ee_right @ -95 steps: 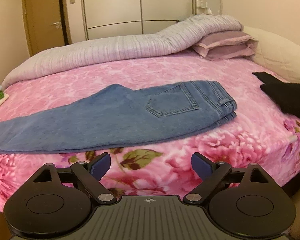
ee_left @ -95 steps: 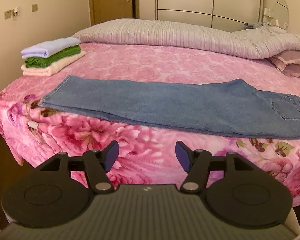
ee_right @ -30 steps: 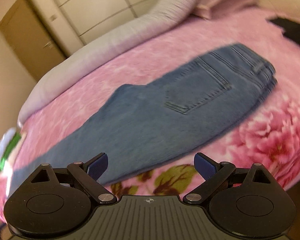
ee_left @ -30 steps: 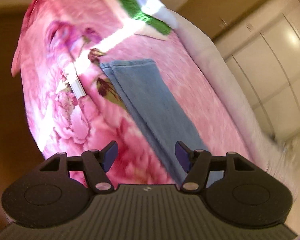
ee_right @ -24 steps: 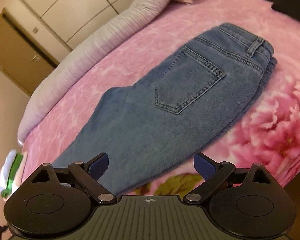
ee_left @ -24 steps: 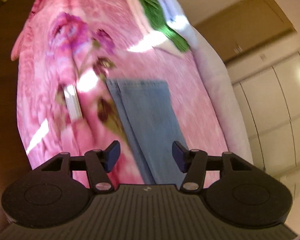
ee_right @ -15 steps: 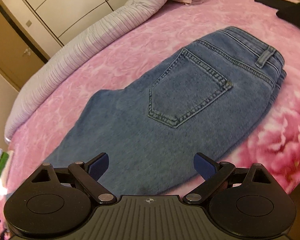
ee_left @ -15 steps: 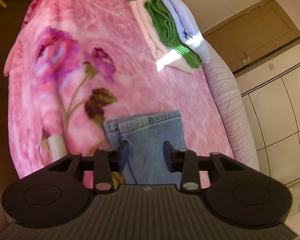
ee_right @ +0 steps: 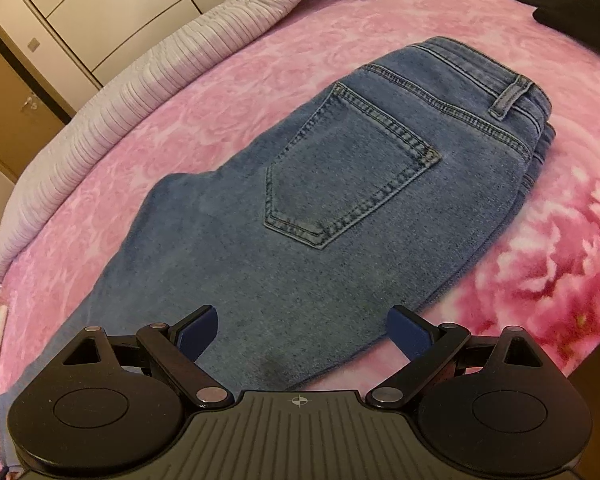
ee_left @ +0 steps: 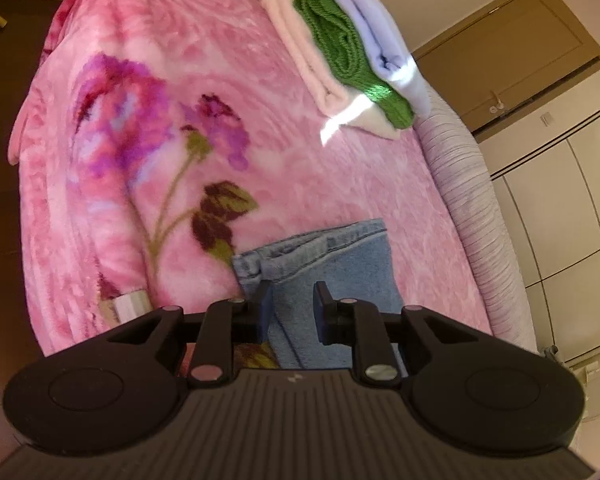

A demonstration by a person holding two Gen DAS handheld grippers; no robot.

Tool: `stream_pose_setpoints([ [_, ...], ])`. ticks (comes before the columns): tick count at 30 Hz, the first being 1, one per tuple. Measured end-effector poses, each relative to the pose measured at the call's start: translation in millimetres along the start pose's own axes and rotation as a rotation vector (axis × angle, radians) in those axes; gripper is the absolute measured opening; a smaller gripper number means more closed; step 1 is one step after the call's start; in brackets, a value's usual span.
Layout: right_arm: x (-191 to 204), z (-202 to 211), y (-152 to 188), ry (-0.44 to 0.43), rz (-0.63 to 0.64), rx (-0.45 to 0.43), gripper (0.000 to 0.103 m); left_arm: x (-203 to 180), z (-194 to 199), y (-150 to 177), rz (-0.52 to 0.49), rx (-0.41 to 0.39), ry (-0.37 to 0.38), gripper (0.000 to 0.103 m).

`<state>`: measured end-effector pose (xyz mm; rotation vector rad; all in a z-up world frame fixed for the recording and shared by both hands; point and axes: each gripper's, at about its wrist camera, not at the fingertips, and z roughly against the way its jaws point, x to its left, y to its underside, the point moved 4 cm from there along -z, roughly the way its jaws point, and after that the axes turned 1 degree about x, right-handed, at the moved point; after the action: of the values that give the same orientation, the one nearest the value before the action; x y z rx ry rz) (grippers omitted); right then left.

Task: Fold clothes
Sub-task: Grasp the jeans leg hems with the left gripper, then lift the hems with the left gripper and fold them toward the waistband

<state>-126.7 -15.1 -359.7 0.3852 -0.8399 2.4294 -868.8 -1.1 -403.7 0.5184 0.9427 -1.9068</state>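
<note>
The left claw (ee_left: pixel 290 306), spread wide a second ago above the bed, has dropped onto the hem end of the jeans (ee_left: pixel 332 256) and is closing, denim between its fingers; whether the pads already bite is unclear. That looks like the start of the first fold, hem toward waist. The right claw (ee_right: pixel 302 334) stays spread over the seat of the jeans, the back pocket (ee_right: pixel 348 172) at twelve o'clock. No containers show; a stack of folded clothes (ee_left: pixel 348 48) lies at one o'clock on the bed (ee_left: pixel 140 80).
</note>
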Motion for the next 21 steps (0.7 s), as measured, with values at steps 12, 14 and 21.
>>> stream_pose_setpoints([
  [12, 0.6, 2.7, 6.1, 0.009, 0.016, 0.016, 0.095, -4.7, 15.3, -3.9, -0.026, -0.034, 0.056, 0.0],
  [14, 0.2, 3.9, 5.4, 0.012, 0.018, 0.013, 0.095, -7.3, 30.5, -5.3, -0.037, -0.057, 0.096, 0.0],
  [21, 0.3, 3.5, 8.3, 0.015, 0.024, 0.028, 0.095, 12.8, 12.5, 5.7, -0.117, -0.034, -0.001, 0.0],
])
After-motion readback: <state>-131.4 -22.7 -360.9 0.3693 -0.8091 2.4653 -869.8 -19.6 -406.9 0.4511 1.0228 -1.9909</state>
